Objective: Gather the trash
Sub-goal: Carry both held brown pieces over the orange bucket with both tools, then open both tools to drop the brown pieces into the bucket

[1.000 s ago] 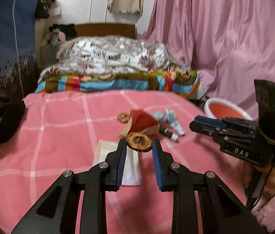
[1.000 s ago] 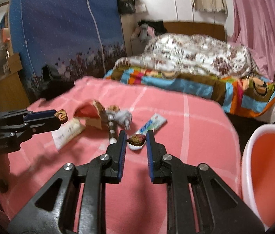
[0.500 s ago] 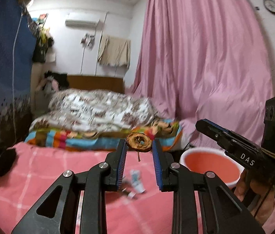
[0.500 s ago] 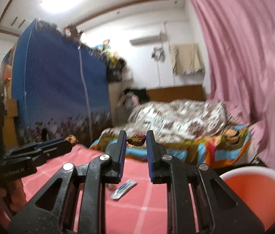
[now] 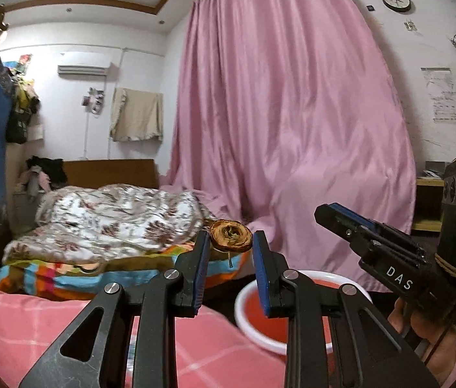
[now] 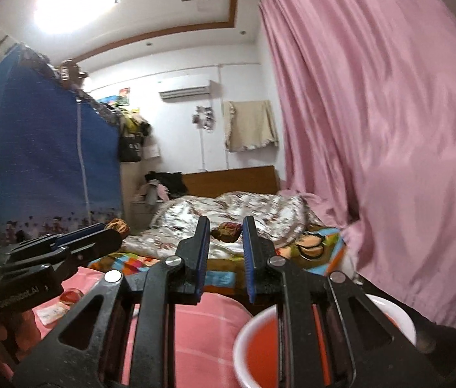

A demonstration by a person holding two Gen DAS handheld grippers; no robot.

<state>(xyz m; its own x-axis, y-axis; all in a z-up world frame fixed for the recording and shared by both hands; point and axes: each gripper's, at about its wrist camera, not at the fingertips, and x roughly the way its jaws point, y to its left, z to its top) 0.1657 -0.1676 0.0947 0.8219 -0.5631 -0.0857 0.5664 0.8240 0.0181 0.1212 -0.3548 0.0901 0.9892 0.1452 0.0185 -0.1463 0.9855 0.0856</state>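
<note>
My left gripper (image 5: 230,242) is shut on a dried brown fruit slice (image 5: 230,235) and holds it in the air above the near side of a white bin with an orange inside (image 5: 268,323). My right gripper (image 6: 226,231) is shut on a small dark red dried scrap (image 6: 227,231), raised above the same bin (image 6: 257,349). The right gripper also shows in the left wrist view (image 5: 334,216), to the right of the bin. The left gripper shows at the left of the right wrist view (image 6: 111,229).
A pink checked tablecloth (image 5: 34,329) covers the table at the bottom left. Some trash (image 6: 66,297) lies on it in the right wrist view. A bed with a flowered quilt (image 5: 114,220) stands behind, and a pink curtain (image 5: 292,129) hangs at the right.
Both grippers have lifted off the table with their scraps and swung right toward the bin. The table trash has dropped out of the left wrist view.
</note>
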